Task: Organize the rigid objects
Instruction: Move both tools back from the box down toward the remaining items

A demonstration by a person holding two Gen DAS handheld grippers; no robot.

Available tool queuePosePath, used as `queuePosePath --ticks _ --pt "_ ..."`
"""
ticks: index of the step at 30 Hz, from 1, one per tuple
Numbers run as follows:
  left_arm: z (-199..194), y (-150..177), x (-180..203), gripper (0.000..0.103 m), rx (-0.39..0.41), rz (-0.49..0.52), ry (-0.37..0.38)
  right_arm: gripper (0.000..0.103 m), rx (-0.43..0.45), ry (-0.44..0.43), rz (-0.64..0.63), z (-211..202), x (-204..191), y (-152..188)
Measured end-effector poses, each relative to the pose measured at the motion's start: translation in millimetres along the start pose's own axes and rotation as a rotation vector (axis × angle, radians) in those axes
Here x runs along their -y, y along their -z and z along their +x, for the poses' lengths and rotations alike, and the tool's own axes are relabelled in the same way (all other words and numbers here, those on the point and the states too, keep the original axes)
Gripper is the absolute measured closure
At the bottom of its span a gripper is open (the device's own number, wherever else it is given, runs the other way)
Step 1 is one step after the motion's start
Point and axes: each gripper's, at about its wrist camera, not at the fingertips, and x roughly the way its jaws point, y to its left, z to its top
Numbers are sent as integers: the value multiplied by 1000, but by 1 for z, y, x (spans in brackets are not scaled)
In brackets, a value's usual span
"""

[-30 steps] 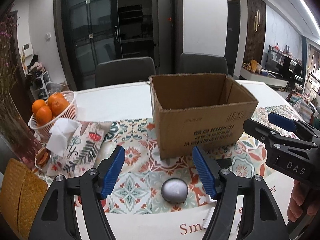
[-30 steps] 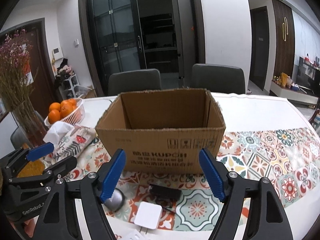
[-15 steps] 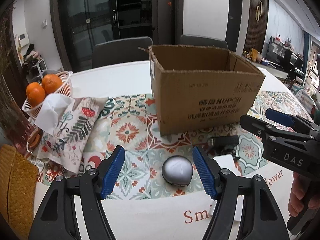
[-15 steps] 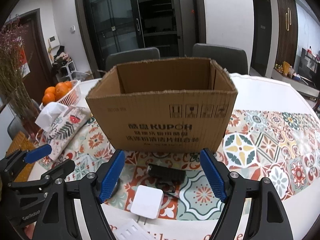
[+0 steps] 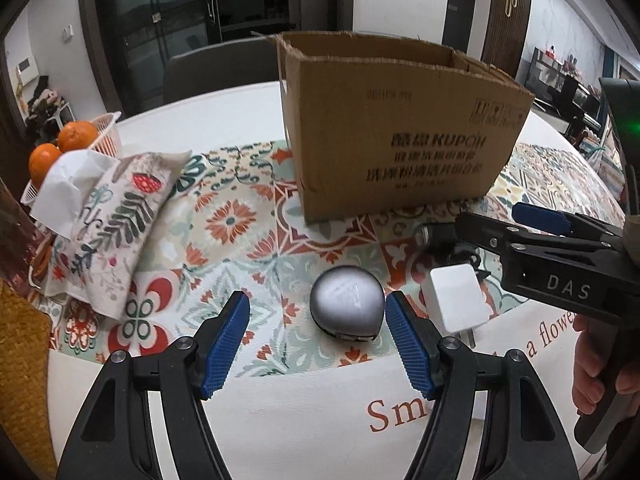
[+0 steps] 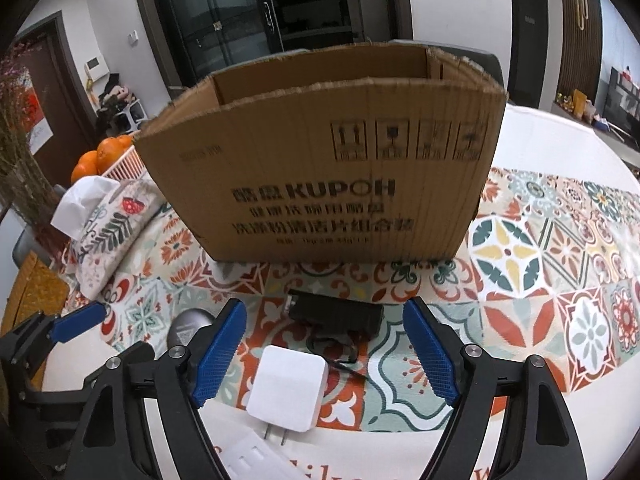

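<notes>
A silver rounded device (image 5: pixel 346 302) lies on the patterned cloth; my left gripper (image 5: pixel 318 320) is open, the device between its blue fingertips, close to the right one. A white plug charger (image 6: pixel 287 389) and a black adapter (image 6: pixel 335 314) with a cable lie in front of my open right gripper (image 6: pixel 324 350), the charger between its fingers. The charger (image 5: pixel 456 302) also shows in the left wrist view. An open cardboard box (image 6: pixel 320 184) stands just behind them. The right gripper (image 5: pixel 552 256) shows at the right of the left wrist view.
A floral tissue pouch (image 5: pixel 116 216) and a basket of oranges (image 5: pixel 68 148) sit at the left. A white flat object (image 6: pixel 248 456) lies at the near table edge. A woven mat (image 5: pixel 24 364) is at far left. Chairs stand behind the table.
Both grippers have dropped and moved forward toward the table. The silver device now sits between my left fingers, and the charger and adapter are closer to my right gripper.
</notes>
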Motion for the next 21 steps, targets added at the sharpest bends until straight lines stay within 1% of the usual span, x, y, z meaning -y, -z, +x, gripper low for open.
queuePosePath --ticks 3,6,11,15,21 --pt "7 2 1 33 -18 3 11 21 -18 0 11 9 1 2" --pt "13 3 1 33 -29 6 23 19 -34 -6 26 16 3 2" --pt "22 4 4 33 -48 30 36 18 -58 -18 51 27 5 2" --pt "31 4 3 33 -62 24 59 18 -76 -15 75 38 6 2" --pt "43 2 4 33 -79 28 71 18 -103 -13 105 53 11 3"
